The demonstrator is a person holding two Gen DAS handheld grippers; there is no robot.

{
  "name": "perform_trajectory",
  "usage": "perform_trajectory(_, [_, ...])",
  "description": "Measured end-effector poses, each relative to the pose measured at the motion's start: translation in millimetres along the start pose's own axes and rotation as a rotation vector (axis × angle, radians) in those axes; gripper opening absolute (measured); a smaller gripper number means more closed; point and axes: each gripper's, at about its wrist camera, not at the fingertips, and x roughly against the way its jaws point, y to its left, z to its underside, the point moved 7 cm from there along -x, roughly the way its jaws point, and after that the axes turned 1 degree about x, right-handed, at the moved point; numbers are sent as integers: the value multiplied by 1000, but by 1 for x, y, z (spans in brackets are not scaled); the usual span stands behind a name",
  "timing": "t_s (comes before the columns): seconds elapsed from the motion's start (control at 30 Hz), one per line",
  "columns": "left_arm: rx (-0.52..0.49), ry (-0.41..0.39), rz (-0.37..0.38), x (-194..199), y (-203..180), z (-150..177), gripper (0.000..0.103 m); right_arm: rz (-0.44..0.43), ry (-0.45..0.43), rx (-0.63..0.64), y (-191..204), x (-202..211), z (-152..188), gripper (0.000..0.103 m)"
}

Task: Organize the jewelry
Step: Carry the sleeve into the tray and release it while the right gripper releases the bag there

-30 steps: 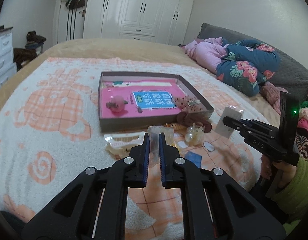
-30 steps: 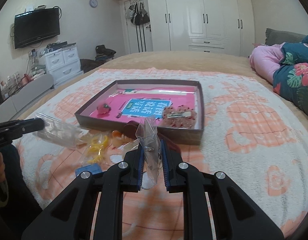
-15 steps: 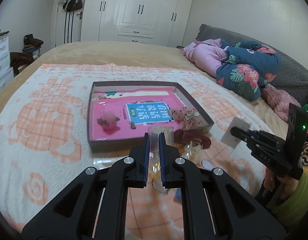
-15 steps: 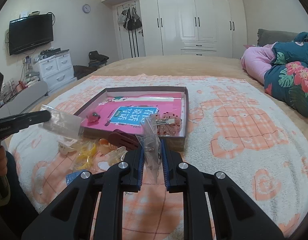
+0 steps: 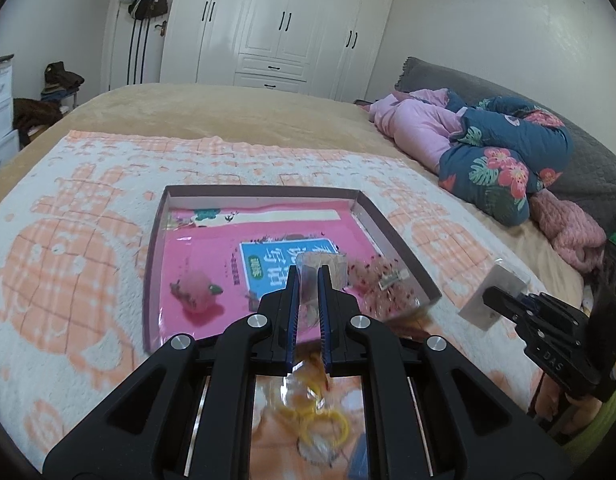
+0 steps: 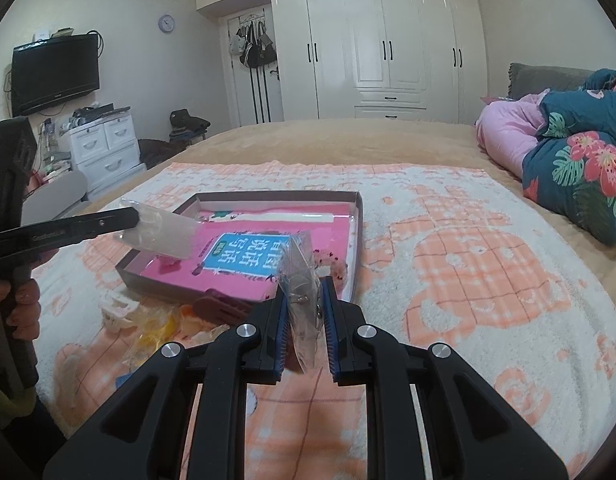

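Fingers on the left gripper [image 5: 308, 280] are pinched narrow on a clear plastic baggie [image 6: 159, 230], held up over the near-left corner of the shallow cardboard box [image 5: 396, 240]. The right gripper [image 6: 303, 292] is clamped on a second crinkly clear pouch [image 6: 301, 280] with small metal bits inside. Yellow rings [image 5: 320, 424] and a maroon hair clip [image 6: 223, 308] are scattered on the fuzzy peach blanket [image 6: 468, 264] beside the box's near edge.

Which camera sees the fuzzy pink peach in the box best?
The left wrist view: the fuzzy pink peach lies in plain sight inside the box. In the right wrist view, the left claw's clear bag hides most of it.
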Motion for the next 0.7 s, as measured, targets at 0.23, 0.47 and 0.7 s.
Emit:
perform_trajectory(0.23, [20,14,2,-25,9,-6,4,4,4,-21,-9,-16,-15,16])
perform_trajectory(0.47, [48,38,4,-43,22,1,4,-4,12,-25,-9,-35,-28,16])
perform_trajectory(0.7, [64,61,7,-53,31,6,4,-24,41,-18,1,-63,-35,16])
